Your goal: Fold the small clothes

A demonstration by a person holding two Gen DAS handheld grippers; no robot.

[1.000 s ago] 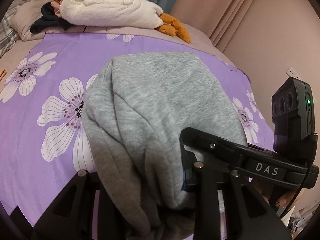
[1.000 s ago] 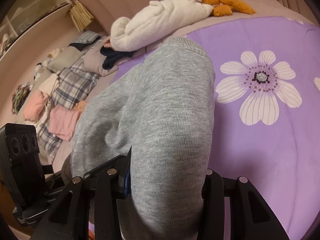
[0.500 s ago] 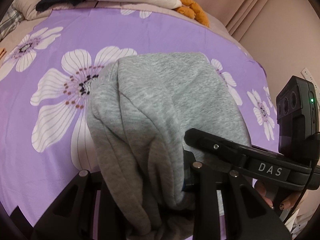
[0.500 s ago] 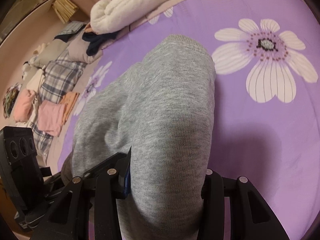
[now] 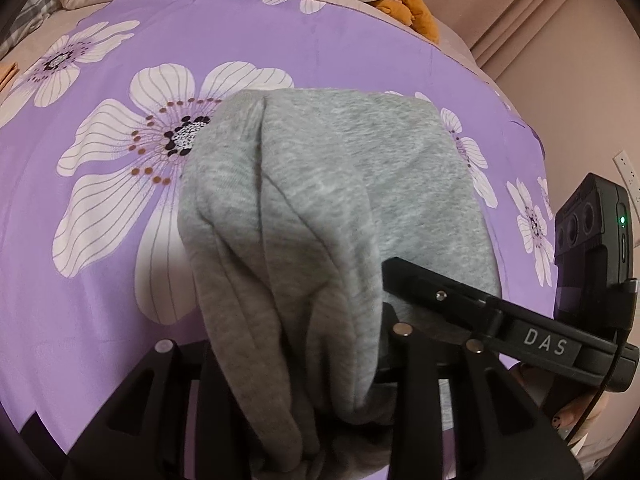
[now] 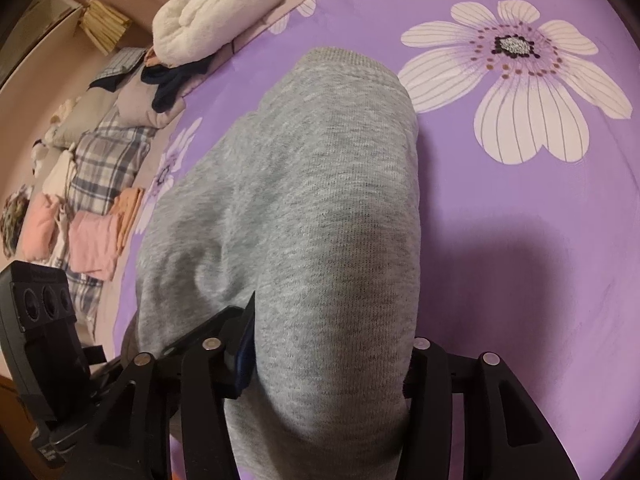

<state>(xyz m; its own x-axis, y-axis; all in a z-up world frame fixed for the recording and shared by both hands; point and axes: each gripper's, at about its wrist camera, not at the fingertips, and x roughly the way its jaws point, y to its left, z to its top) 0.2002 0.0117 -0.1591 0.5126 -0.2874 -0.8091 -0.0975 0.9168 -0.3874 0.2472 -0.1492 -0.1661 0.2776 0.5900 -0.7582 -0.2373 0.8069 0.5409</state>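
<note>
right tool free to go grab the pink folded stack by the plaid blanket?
Probably not as things stand: the right tool is shut on the gray garment, and the pink stack lies far off, past the left tool.

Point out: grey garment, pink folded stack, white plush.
grey garment (image 6: 320, 208), right wrist view, middle of the knit panel.
pink folded stack (image 6: 94, 242), right wrist view, top piece.
white plush (image 6: 224, 12), right wrist view, its body.
</note>
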